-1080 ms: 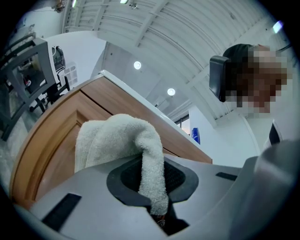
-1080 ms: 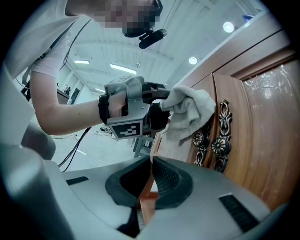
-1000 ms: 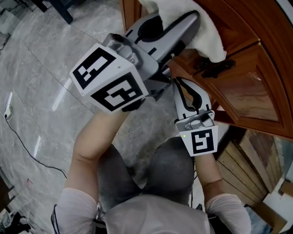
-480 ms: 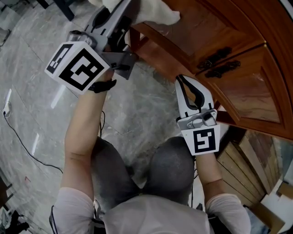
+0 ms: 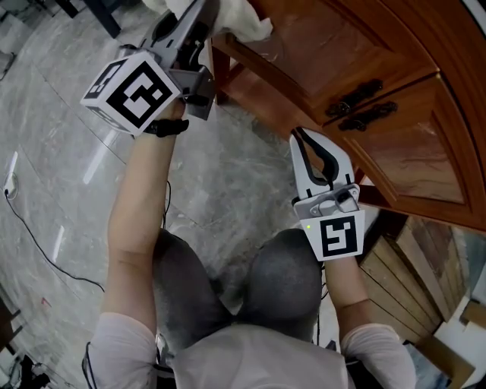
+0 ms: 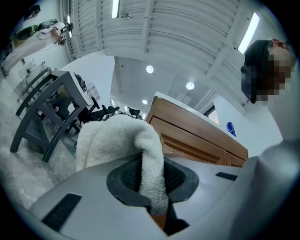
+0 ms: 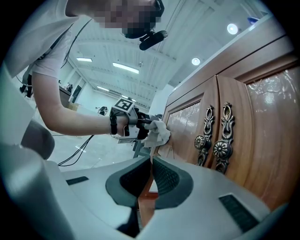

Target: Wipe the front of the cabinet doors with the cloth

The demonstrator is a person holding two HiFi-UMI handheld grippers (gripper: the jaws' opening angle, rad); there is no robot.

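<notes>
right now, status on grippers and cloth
Left gripper shut on white cloth, at cabinet door edge. Right gripper shut, empty. Nothing blocking the doors.

Left hand-held gripper (image 5: 203, 14) has carried the cloth (image 5: 243, 23) leftward across the door (image 5: 319, 53)

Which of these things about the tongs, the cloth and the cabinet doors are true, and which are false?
1. The left tongs grip the cloth. True.
2. The right tongs hold a sponge. False: they are shut with nothing in them.
3. The cabinet doors are brown wood with handles. True.
4. The cloth is blue. False: it is white.
</notes>
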